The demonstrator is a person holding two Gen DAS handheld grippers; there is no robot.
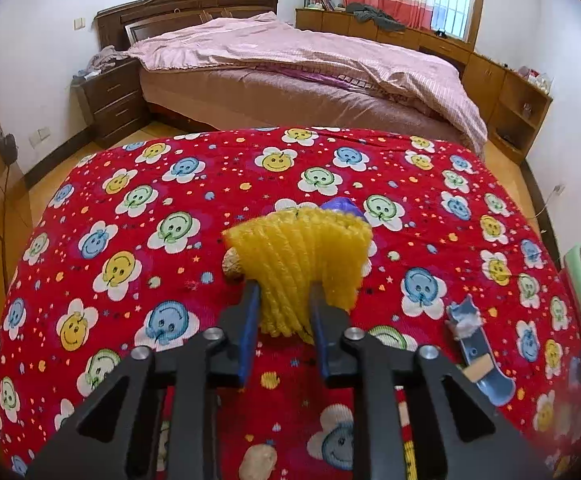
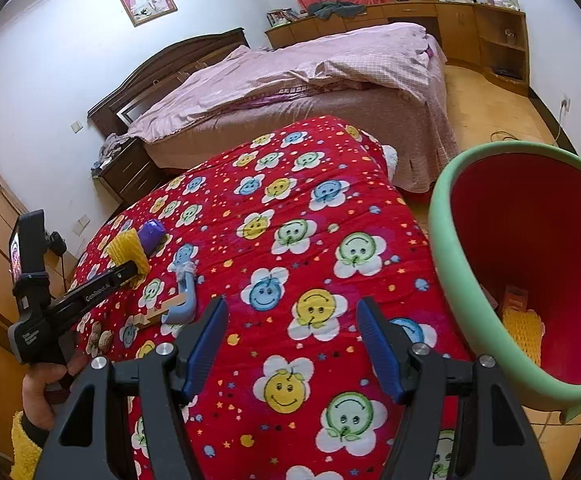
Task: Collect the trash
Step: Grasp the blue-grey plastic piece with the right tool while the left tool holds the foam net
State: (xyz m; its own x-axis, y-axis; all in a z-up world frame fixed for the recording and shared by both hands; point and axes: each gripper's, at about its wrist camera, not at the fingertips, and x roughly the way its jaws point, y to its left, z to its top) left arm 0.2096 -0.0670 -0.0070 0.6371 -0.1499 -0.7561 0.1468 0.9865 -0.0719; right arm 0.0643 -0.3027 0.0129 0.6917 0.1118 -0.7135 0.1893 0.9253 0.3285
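Observation:
My left gripper (image 1: 284,292) is shut on a yellow foam net (image 1: 302,248), its blue pads pinching the net's near end just above the red flower-print cloth (image 1: 130,240). The right wrist view shows the same gripper (image 2: 130,272) and net (image 2: 124,246) at the far left. Behind the net sits a purple wrapper (image 1: 342,204) (image 2: 152,234), and a peanut shell (image 1: 232,266) lies at its left edge. My right gripper (image 2: 292,320) hangs open over the cloth with nothing between its fingers. A green-rimmed red bin (image 2: 442,216) stands to its right.
A broken blue plastic piece (image 2: 184,280) with a wooden bit lies between the two grippers. More peanut shells (image 2: 100,340) lie near the left hand. The bin holds another yellow net (image 2: 524,332) and an orange pack (image 2: 516,298). A bed (image 1: 290,80) stands beyond the cloth.

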